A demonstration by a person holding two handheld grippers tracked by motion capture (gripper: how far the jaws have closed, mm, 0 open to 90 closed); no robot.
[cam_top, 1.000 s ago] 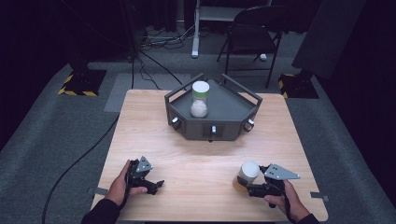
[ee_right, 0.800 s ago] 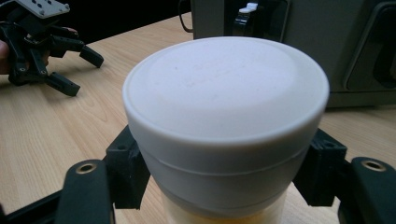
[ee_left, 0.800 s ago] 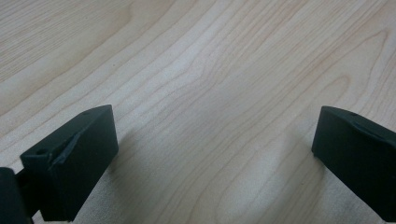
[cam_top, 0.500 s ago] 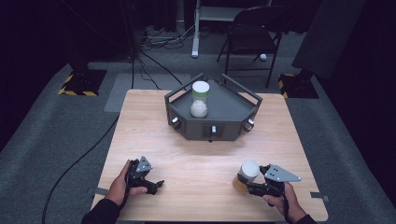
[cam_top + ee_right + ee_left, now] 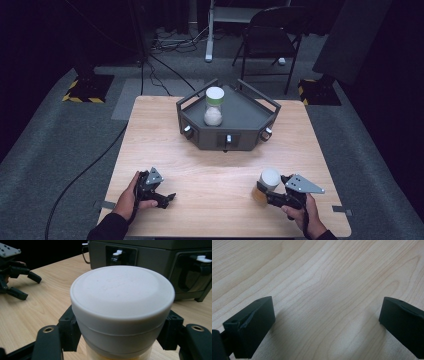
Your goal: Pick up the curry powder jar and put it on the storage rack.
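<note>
High view: right gripper clamped on white-lidded jar at wooden table's near right; left gripper resting at near left. Left gripper view: jaws spread wide over bare wood. Right gripper view: jaws pressed against jar just below the lid, just closed.

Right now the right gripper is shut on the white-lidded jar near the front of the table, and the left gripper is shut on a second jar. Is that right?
Not quite. The right gripper is shut on the white-lidded jar, but the left gripper is open with just bare table between its jaws, as the left gripper view shows. The second jar stands in the dark tray.
</note>
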